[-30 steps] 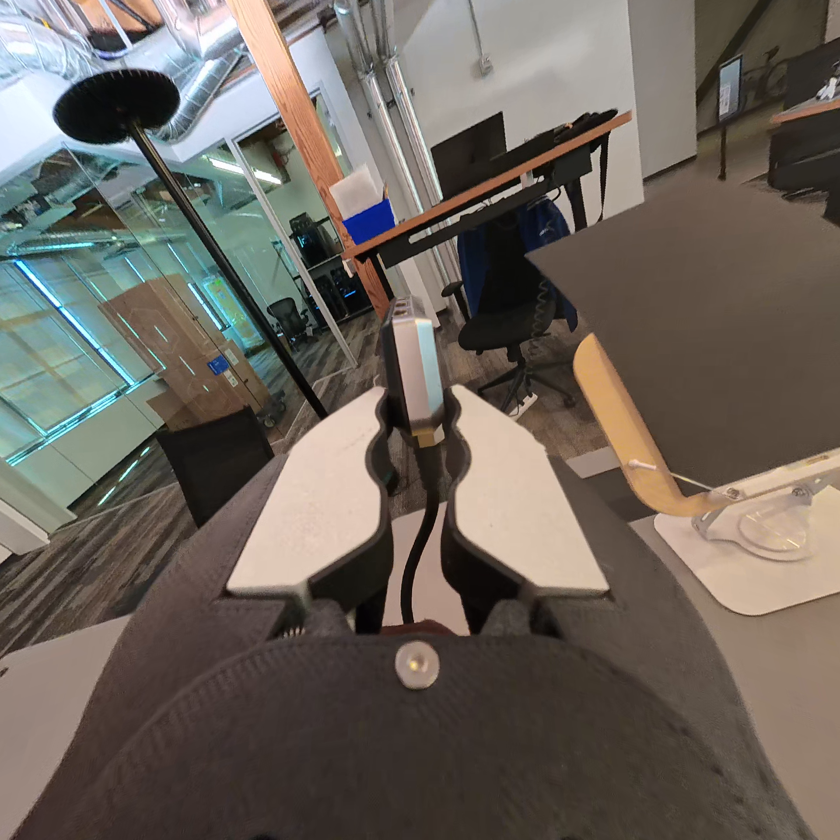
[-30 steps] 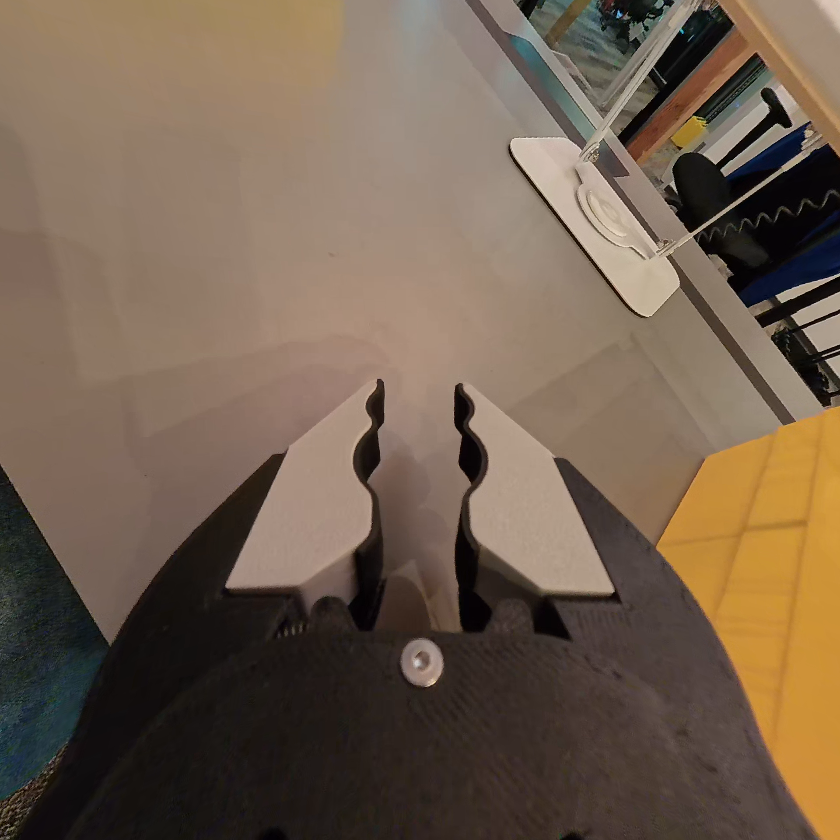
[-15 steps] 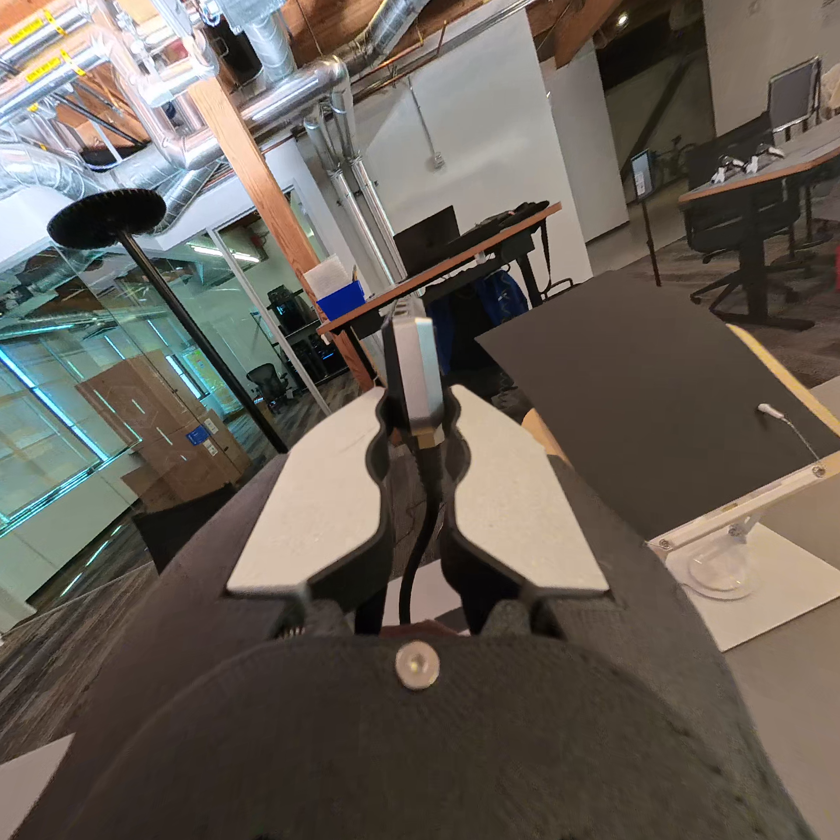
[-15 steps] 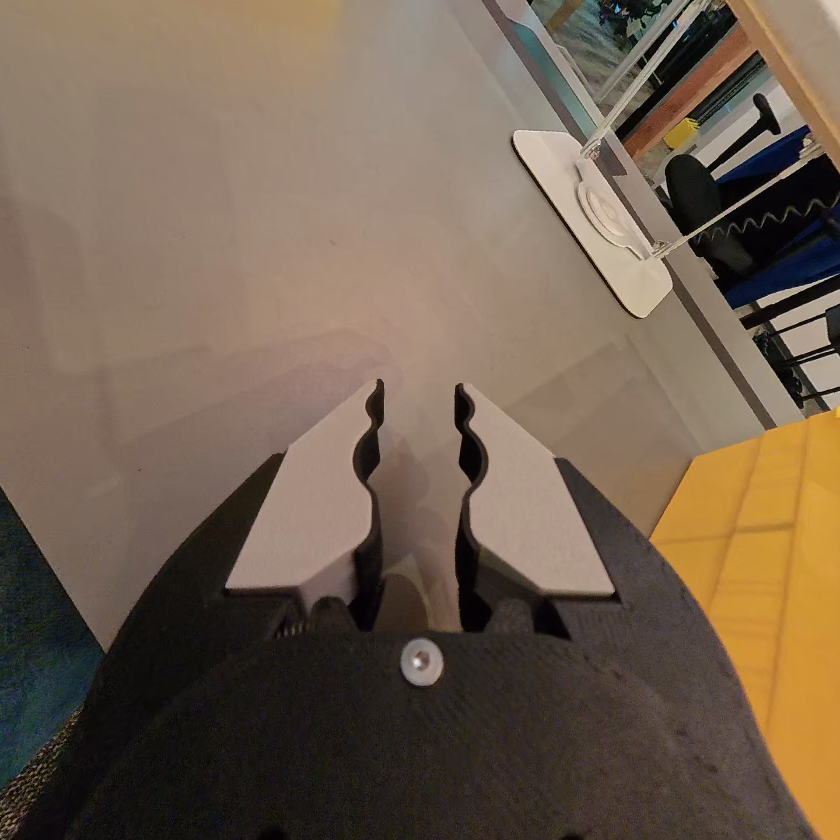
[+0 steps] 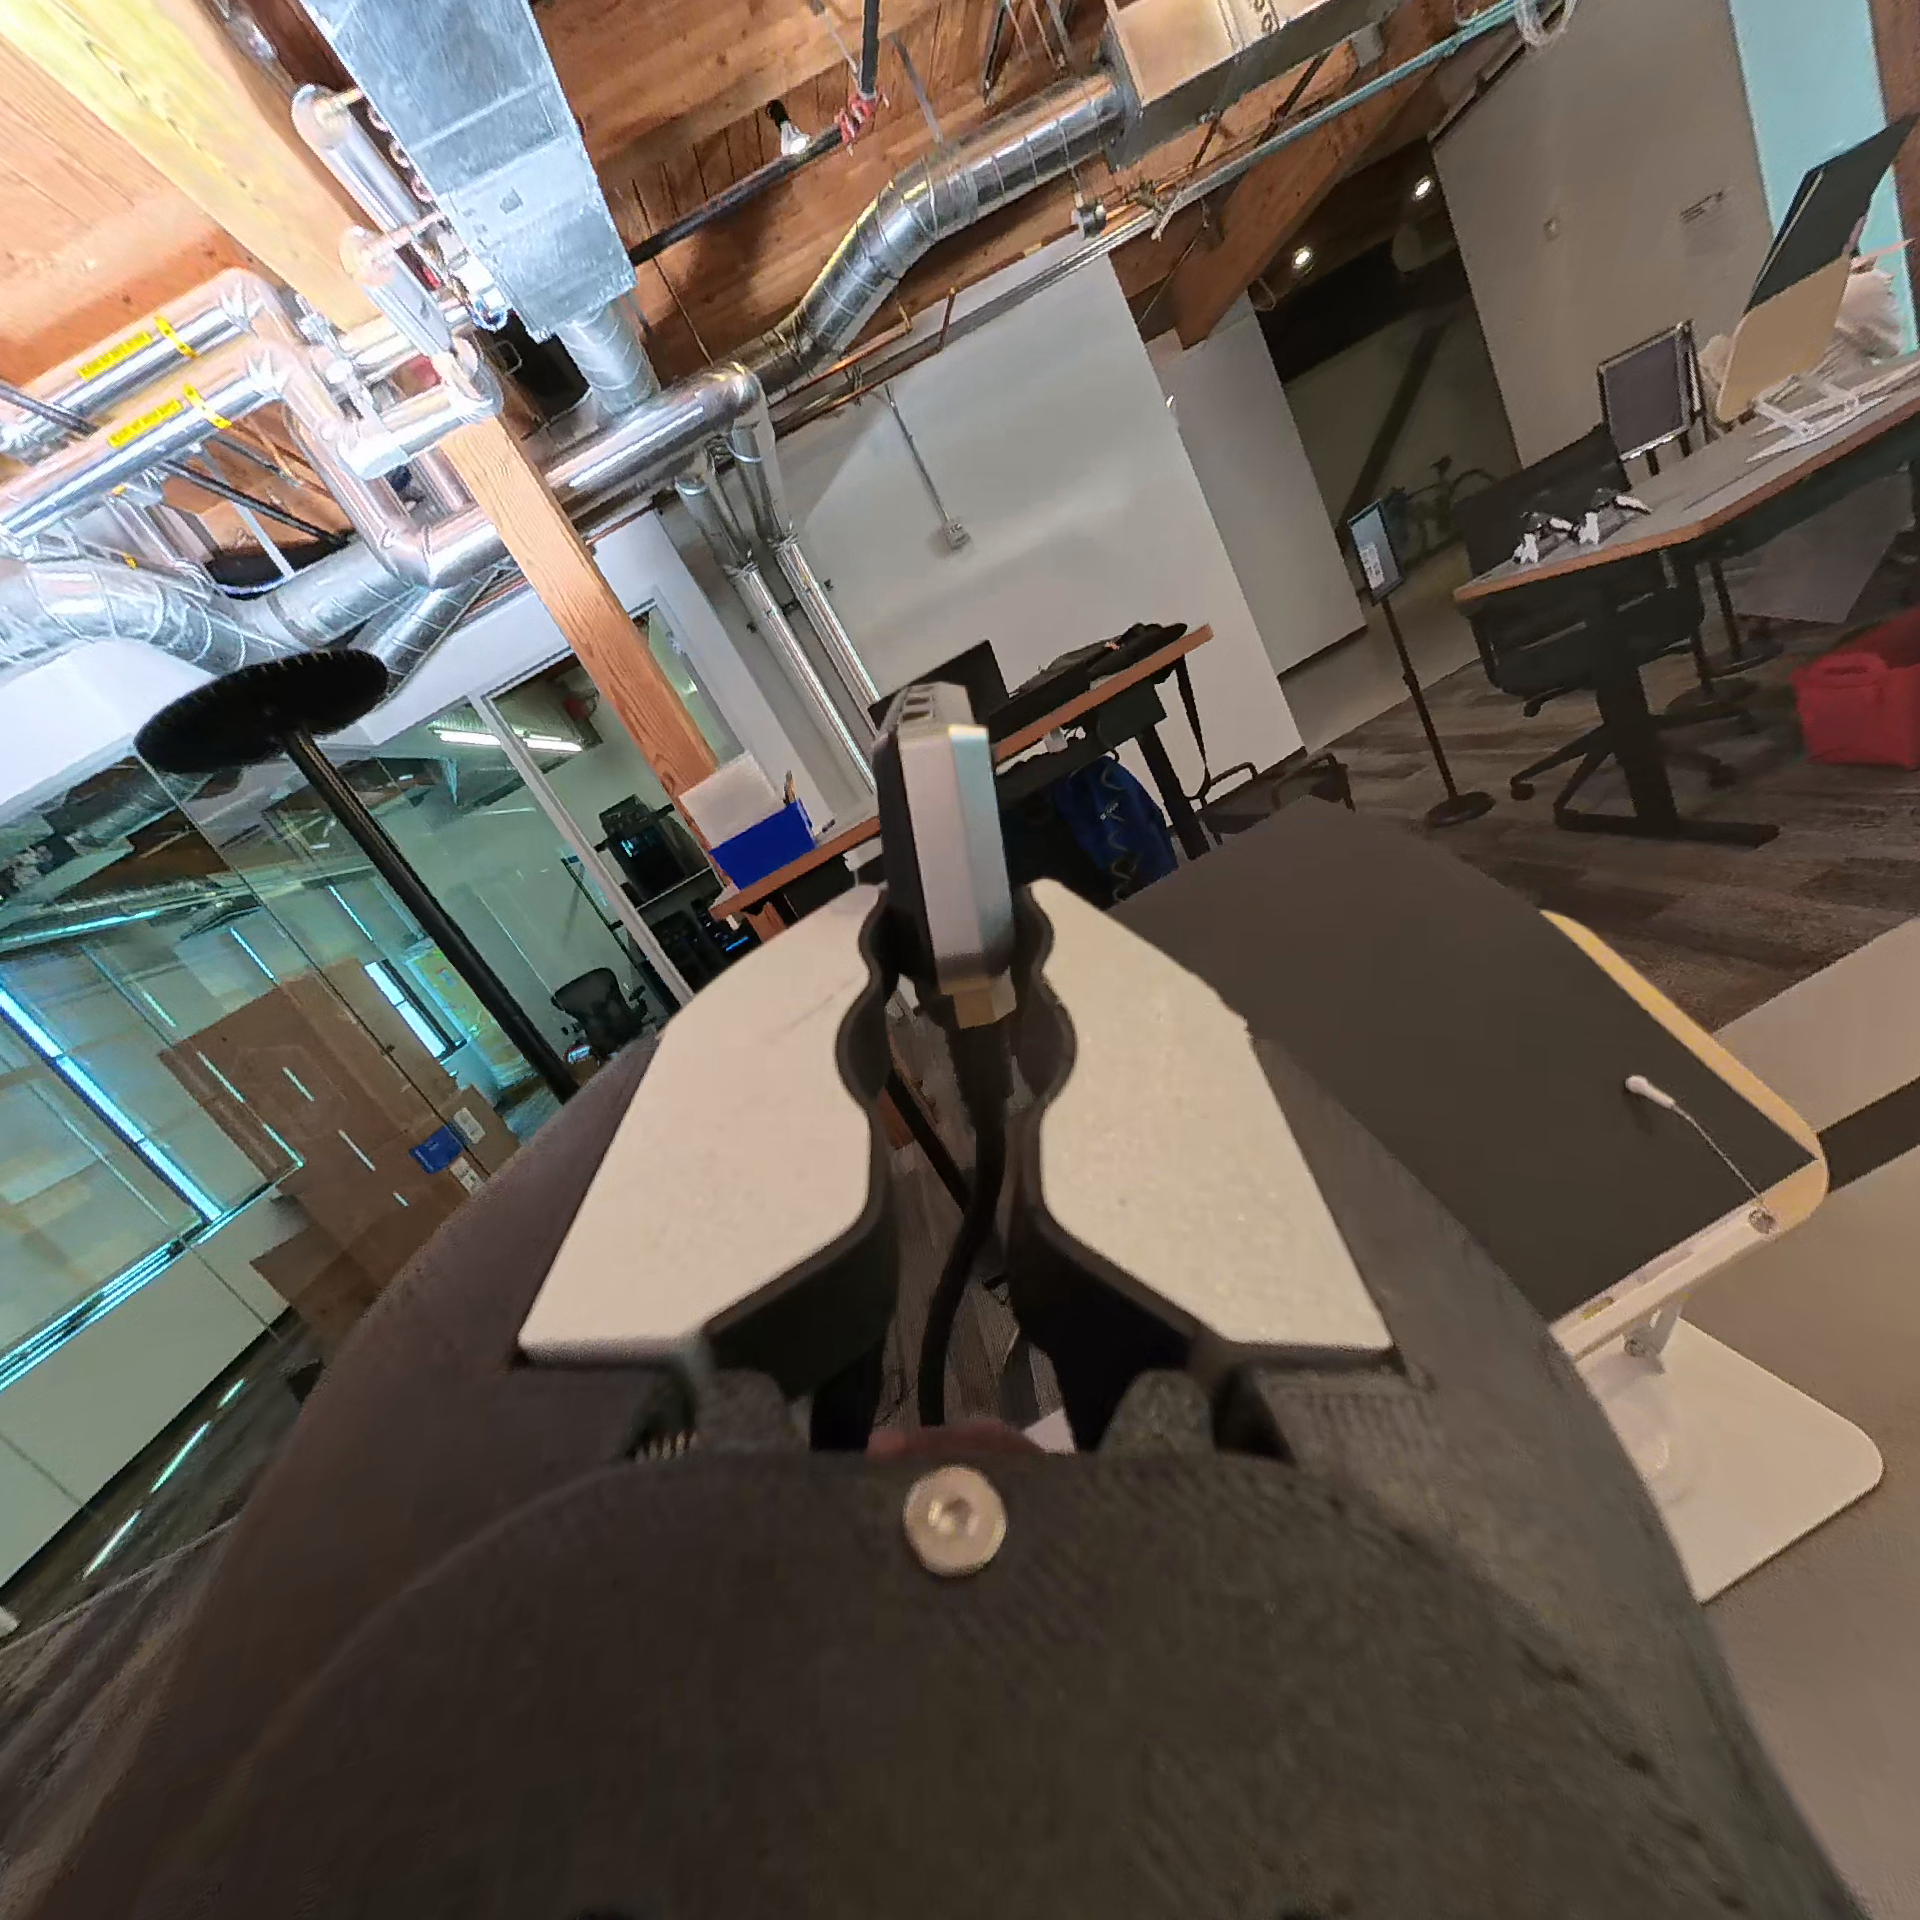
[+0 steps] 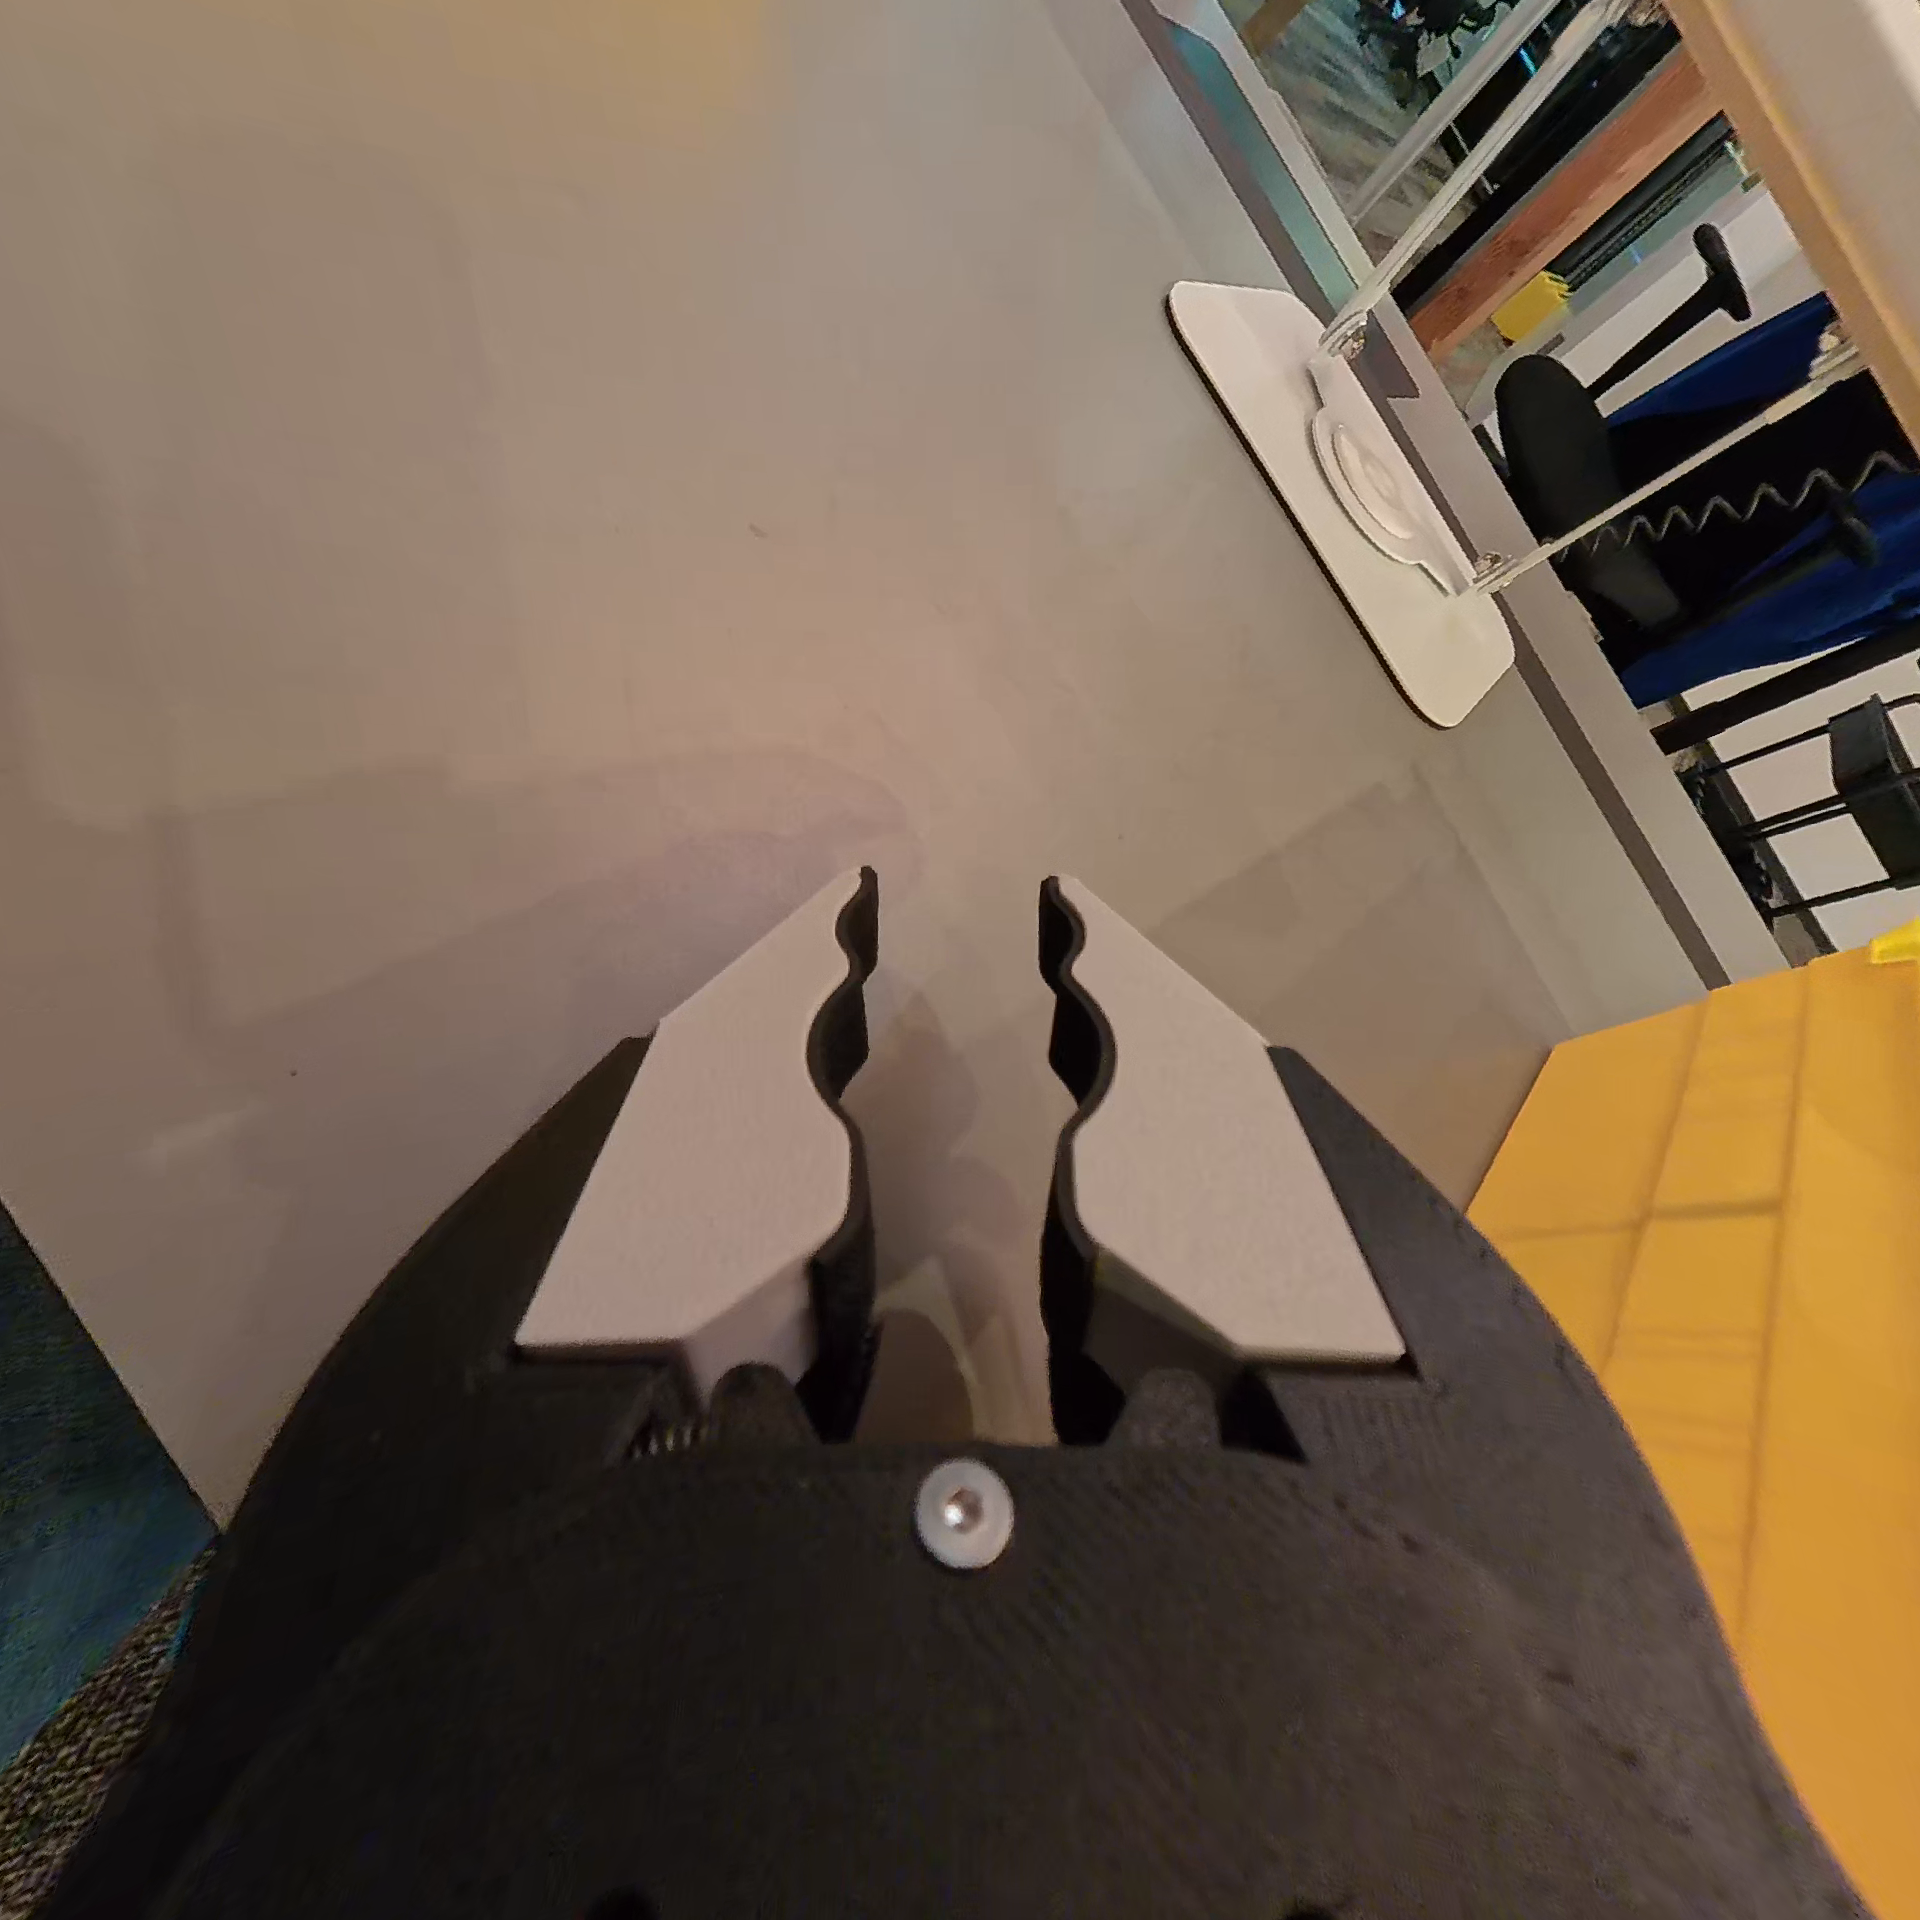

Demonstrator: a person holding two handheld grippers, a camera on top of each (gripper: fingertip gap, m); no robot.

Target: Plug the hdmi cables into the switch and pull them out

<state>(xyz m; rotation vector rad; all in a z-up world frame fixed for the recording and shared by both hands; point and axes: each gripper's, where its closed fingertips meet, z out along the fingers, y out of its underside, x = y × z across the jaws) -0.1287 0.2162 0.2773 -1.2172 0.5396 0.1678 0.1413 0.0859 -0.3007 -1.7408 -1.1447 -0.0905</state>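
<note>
My left gripper (image 5: 951, 914) is shut on the switch (image 5: 948, 831), a slim grey metal box held upright and high in the air, with a row of ports on its top edge. A black cable (image 5: 971, 1195) hangs from the switch's lower end down between the fingers. My right gripper (image 6: 958, 883) is open and empty, pointing down at the bare grey table (image 6: 520, 468). No loose HDMI cable shows in either view.
A white stand base (image 6: 1340, 488) sits at the table's far edge and shows in the left wrist view (image 5: 1714, 1444) under a tilted dark panel (image 5: 1455, 1039). A yellow surface (image 6: 1714, 1299) lies at right. Desks, chairs and a black floor lamp (image 5: 270, 707) stand beyond. My right fingertips sit around 65 cm from my left ones. The white stand base (image 6: 1340, 488) sits 30 cm or so from the ends of my right fingers.
My left gripper has tilted upward with the switch, so more ceiling shows and the stand sits lower right. My right gripper has barely shifted over the table.
</note>
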